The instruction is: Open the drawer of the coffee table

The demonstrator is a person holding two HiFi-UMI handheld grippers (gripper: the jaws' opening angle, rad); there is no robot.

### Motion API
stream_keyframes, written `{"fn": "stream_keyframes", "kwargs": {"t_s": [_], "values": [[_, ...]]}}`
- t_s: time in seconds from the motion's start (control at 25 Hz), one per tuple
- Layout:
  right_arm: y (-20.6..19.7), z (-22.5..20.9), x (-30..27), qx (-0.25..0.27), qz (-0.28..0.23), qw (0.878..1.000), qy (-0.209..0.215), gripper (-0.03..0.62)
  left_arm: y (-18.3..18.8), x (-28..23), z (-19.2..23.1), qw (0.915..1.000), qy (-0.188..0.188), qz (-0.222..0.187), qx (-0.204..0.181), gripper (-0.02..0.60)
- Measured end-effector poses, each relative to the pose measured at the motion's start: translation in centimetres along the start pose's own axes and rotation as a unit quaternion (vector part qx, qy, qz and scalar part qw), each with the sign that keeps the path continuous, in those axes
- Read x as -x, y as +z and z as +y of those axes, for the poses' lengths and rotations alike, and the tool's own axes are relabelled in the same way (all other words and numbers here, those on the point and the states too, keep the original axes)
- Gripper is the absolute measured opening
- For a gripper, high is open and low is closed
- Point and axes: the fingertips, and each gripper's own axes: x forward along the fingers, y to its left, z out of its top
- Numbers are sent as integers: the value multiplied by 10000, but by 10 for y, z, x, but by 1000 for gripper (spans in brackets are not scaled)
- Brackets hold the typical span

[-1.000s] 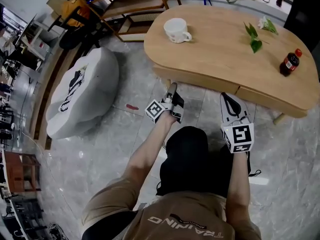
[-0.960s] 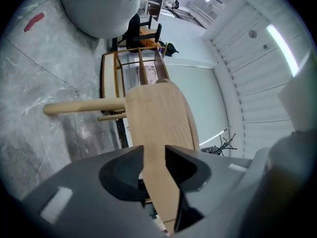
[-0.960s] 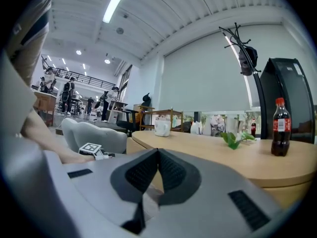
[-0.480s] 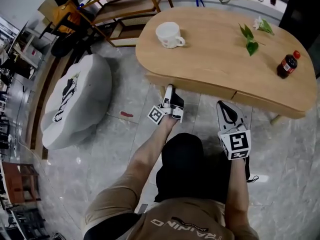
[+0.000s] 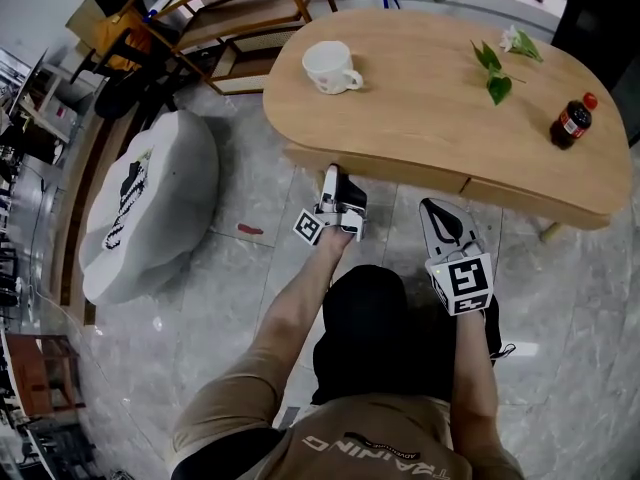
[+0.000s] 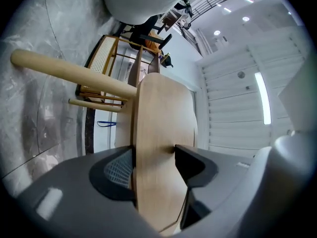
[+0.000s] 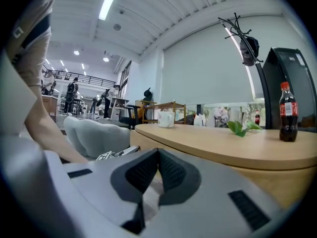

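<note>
The light wooden coffee table (image 5: 430, 78) has two drawer fronts along its near edge; the left drawer front (image 5: 385, 172) is the one by my left gripper (image 5: 330, 176). In the left gripper view the left gripper (image 6: 154, 150) stands wide, its jaws either side of the wooden front panel (image 6: 161, 113), which fills the gap between them. I cannot see a firm squeeze. My right gripper (image 5: 437, 208) hangs shut and empty in front of the table, short of the right drawer front (image 5: 530, 200). Its pads meet in the right gripper view (image 7: 157, 155).
On the tabletop stand a white cup (image 5: 326, 66), a green sprig (image 5: 492, 73) and a cola bottle (image 5: 570, 120). A grey pouf (image 5: 150, 203) sits on the marble floor to the left. Wooden chairs (image 5: 240, 8) stand behind it. A table leg (image 6: 64, 73) shows beside the left gripper.
My left gripper has closed in on the table's near edge and rolled a little. The right gripper has hardly shifted.
</note>
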Motion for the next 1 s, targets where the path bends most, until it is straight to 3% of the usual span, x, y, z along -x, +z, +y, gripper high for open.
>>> {"fn": "stream_keyframes", "kwargs": {"t_s": [0.4, 1.0], "values": [[0, 5, 9, 122, 36, 9997, 194, 5, 0, 5, -3, 9996, 2, 208, 208, 233], [14, 16, 17, 91, -216, 9991, 346, 5, -9, 77, -50, 9979, -163, 598, 194, 216]]}}
